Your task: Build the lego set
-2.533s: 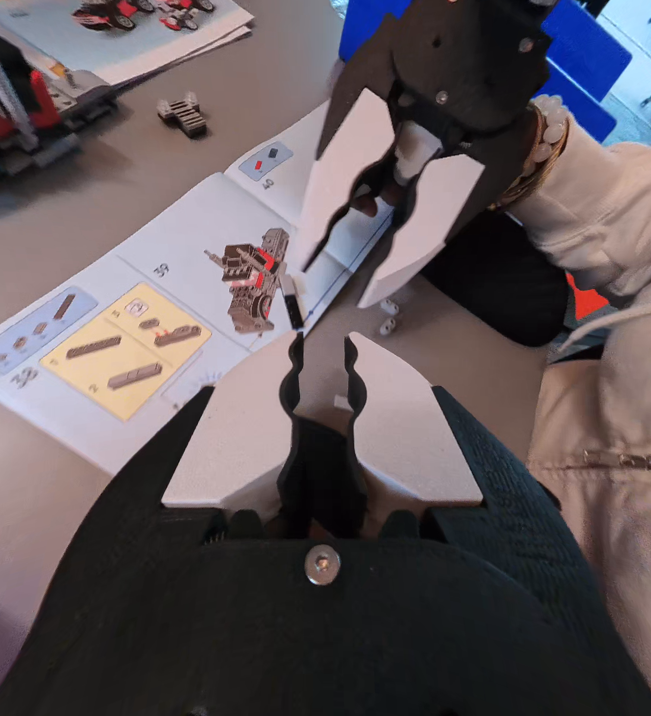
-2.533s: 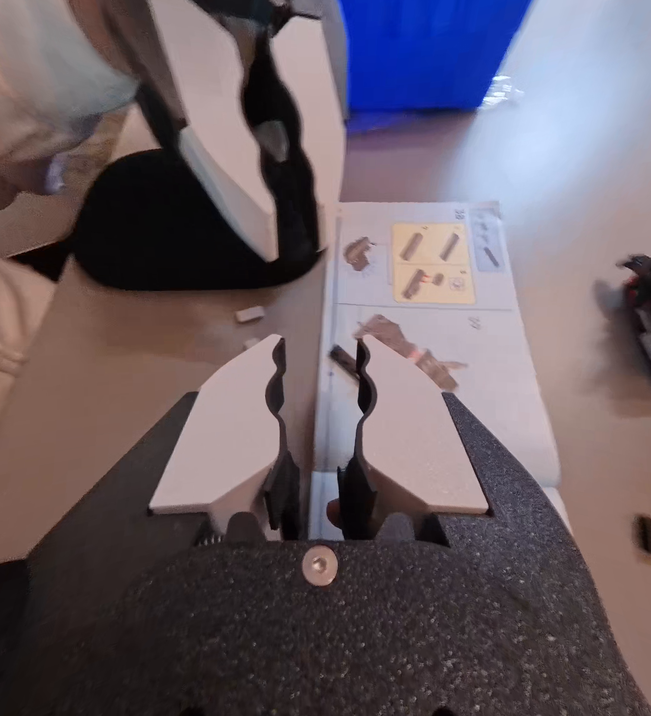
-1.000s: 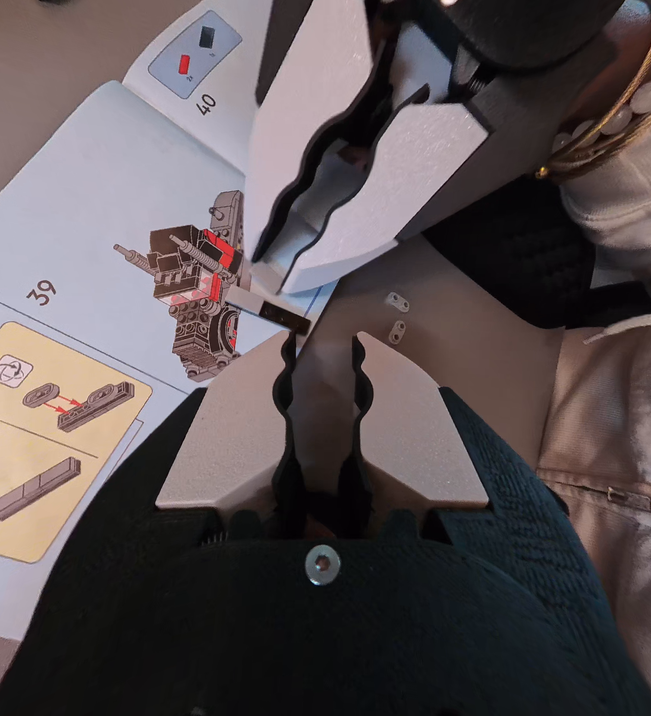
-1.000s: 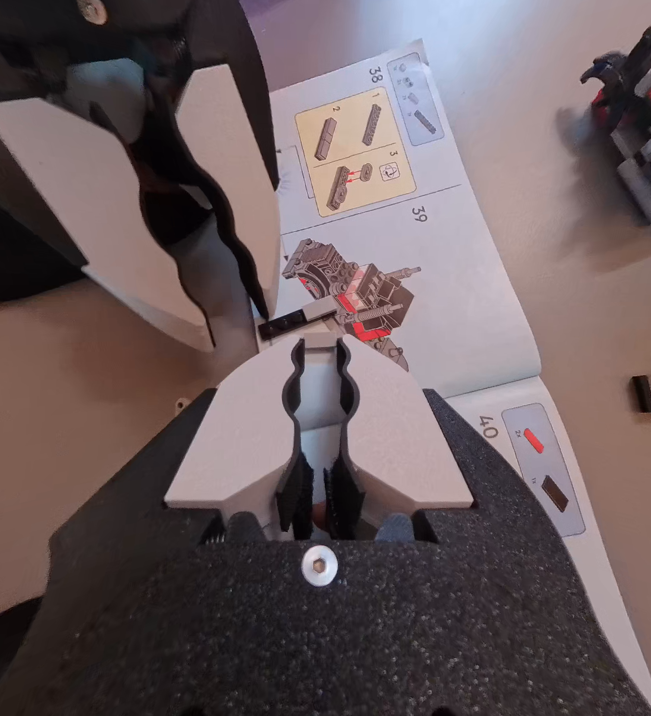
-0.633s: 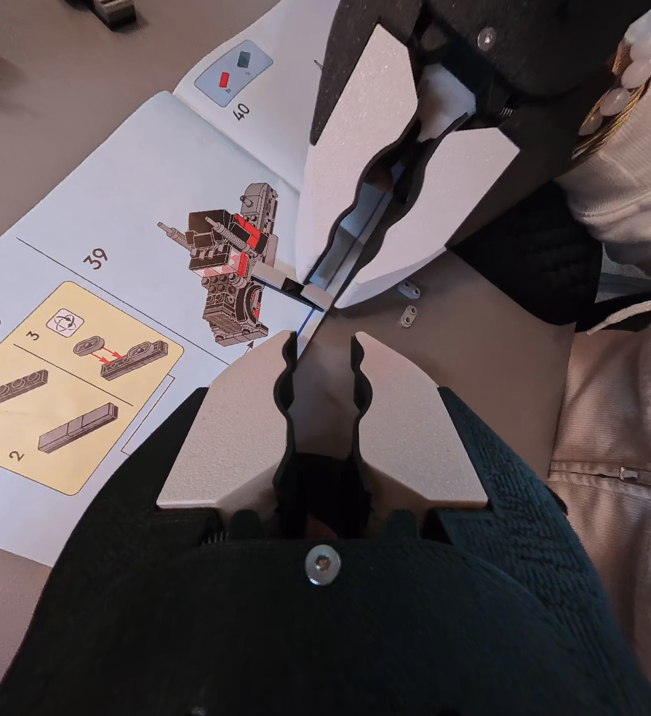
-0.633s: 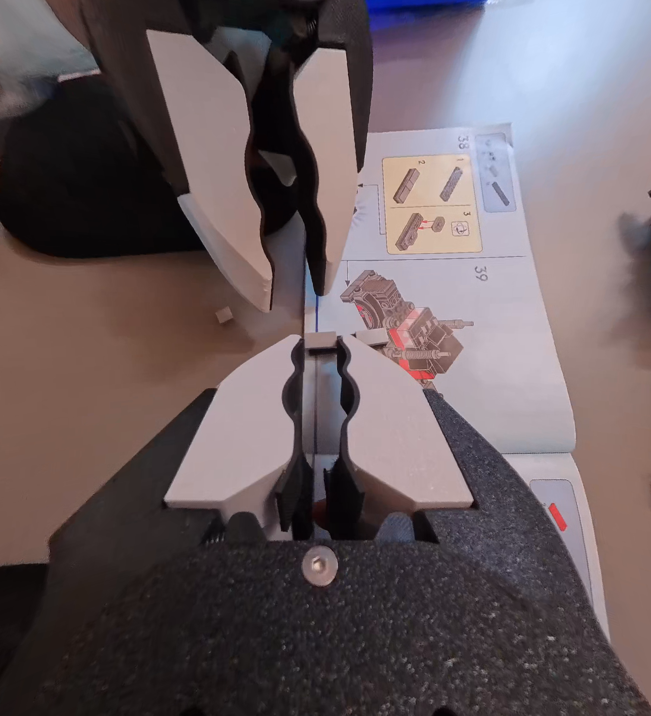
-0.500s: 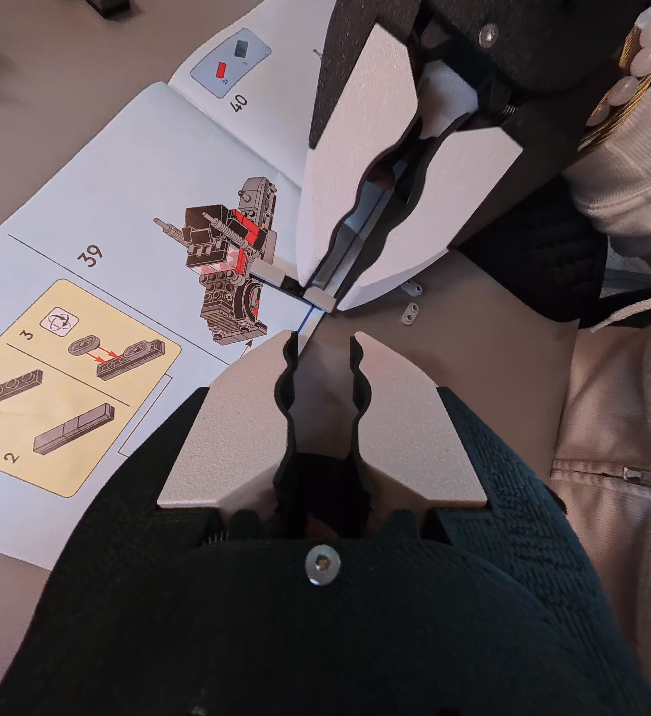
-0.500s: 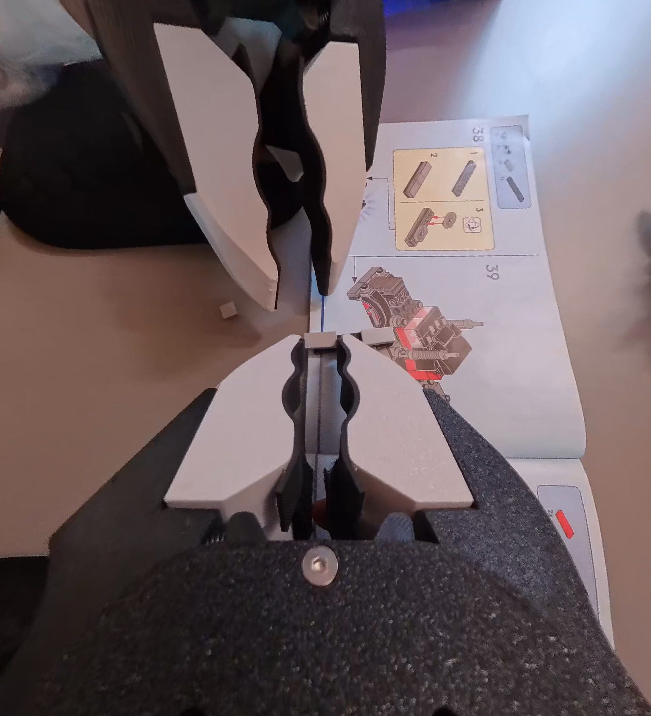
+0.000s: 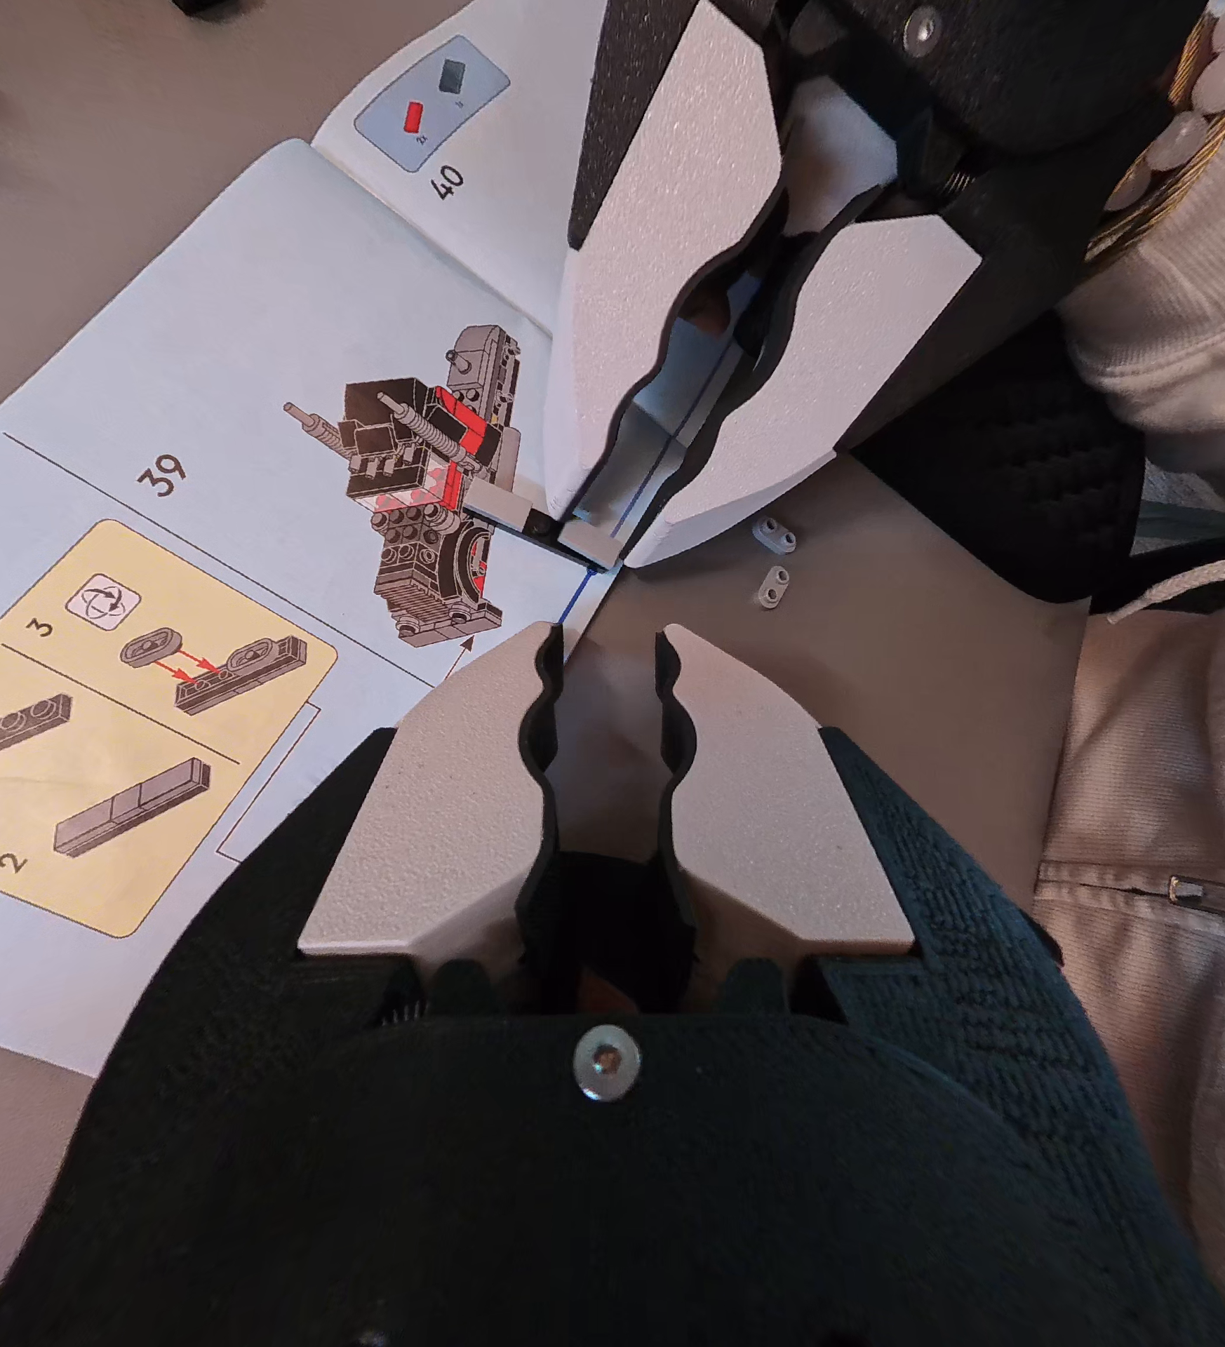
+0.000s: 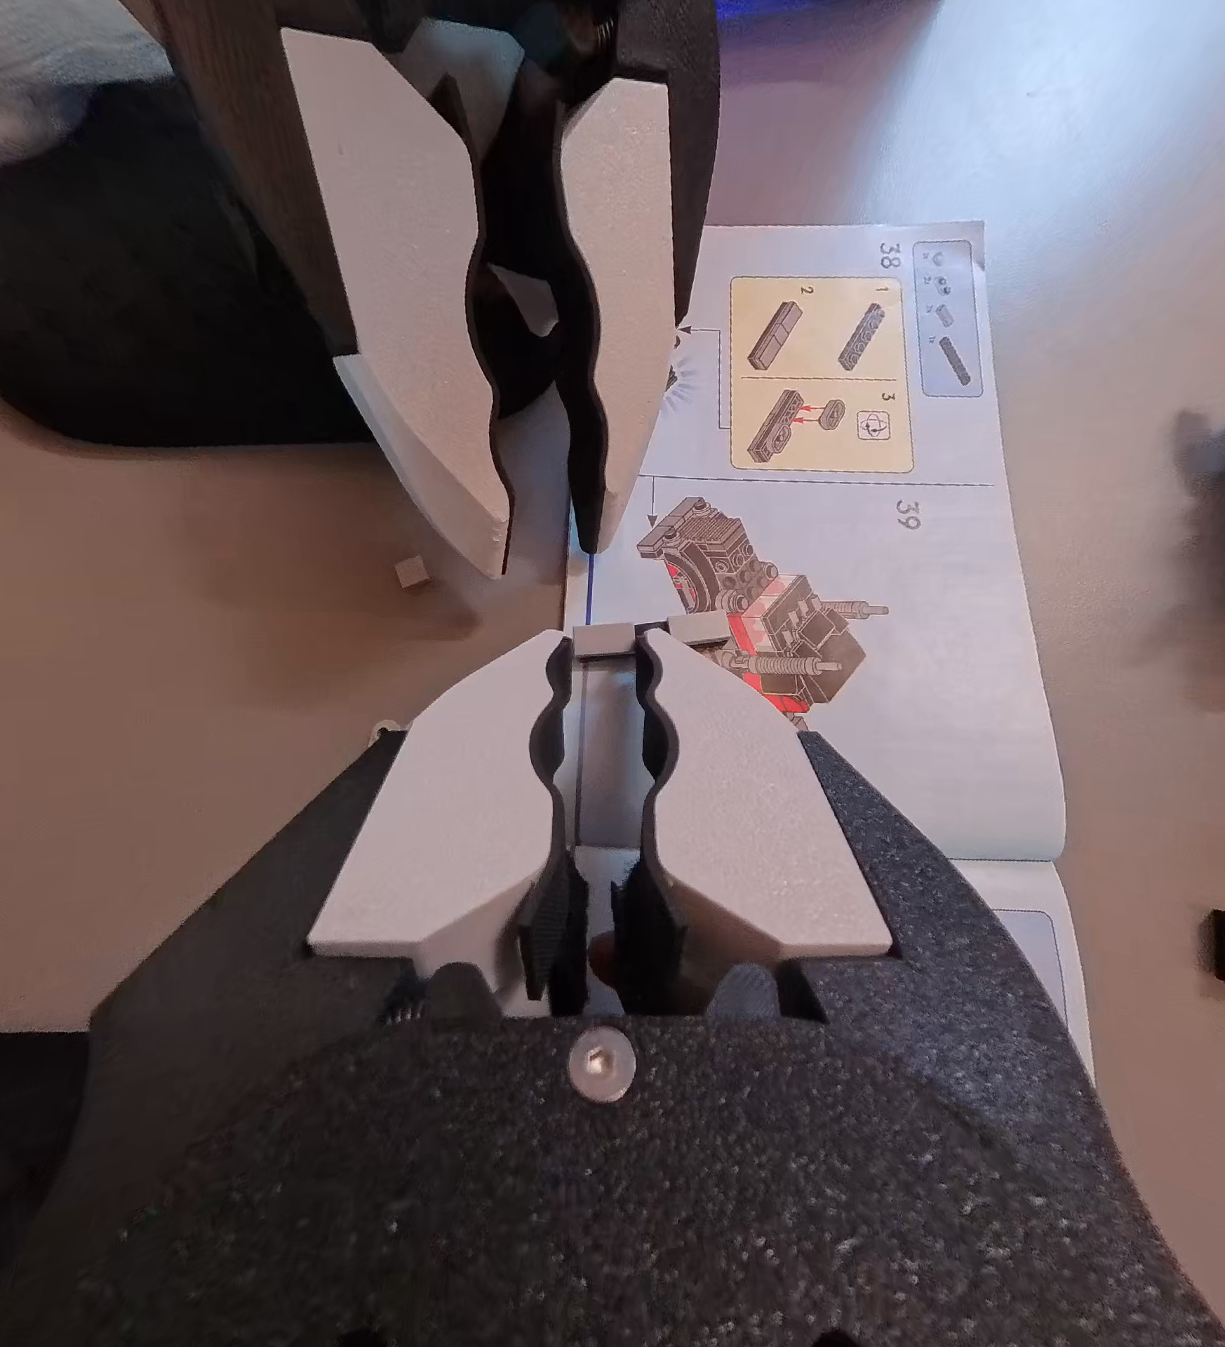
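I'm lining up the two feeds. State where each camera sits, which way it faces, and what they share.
Left wrist view: rides the left gripper, looks down along its open fingers at the instruction booklet and the right gripper opposite; a cream sleeve shows.
Right wrist view: rides the right gripper, faces back over the booklet toward the left gripper; its tips flank a small grey and black brick piece.
Shared: booklet, brick piece, both grippers, tan table.
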Demonstrator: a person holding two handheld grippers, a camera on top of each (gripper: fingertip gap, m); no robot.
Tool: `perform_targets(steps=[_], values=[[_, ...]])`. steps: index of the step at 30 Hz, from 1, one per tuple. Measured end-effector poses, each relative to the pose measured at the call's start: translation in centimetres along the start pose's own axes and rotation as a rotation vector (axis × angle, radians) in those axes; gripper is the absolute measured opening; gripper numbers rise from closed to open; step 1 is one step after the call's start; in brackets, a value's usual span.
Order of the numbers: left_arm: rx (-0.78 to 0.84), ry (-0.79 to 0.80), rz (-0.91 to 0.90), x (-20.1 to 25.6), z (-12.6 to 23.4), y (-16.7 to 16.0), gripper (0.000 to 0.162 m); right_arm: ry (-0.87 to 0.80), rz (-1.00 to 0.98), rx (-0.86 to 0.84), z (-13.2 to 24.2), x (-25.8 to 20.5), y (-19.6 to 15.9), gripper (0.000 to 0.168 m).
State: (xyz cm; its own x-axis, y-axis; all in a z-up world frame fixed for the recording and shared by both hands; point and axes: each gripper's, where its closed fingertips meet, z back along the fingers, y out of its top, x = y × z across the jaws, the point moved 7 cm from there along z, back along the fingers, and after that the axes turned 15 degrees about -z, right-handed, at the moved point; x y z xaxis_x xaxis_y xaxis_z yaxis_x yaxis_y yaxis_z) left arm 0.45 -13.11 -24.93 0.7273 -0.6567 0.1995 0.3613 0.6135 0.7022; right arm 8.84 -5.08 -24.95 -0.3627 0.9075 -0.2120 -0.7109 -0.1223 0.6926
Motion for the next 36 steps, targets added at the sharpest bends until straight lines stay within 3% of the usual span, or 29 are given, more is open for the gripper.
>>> perform_targets(steps=[14,18,36], values=[[-0.003,-0.005,0.006,0.0,0.0,0.0,0.023,0.008,0.012,0.02,0.3,0.1,0.3,0.019],[0.017,0.007,-0.009,0.0,0.2,0.3,0.019,0.03,0.005,0.08,0.9,0.0,0.3,0.001],[-0.037,0.003,-0.112,0.2,-1.3,1.3,0.019,0.033,0.058,-0.015,-0.2,0.2,0.2,0.0]])
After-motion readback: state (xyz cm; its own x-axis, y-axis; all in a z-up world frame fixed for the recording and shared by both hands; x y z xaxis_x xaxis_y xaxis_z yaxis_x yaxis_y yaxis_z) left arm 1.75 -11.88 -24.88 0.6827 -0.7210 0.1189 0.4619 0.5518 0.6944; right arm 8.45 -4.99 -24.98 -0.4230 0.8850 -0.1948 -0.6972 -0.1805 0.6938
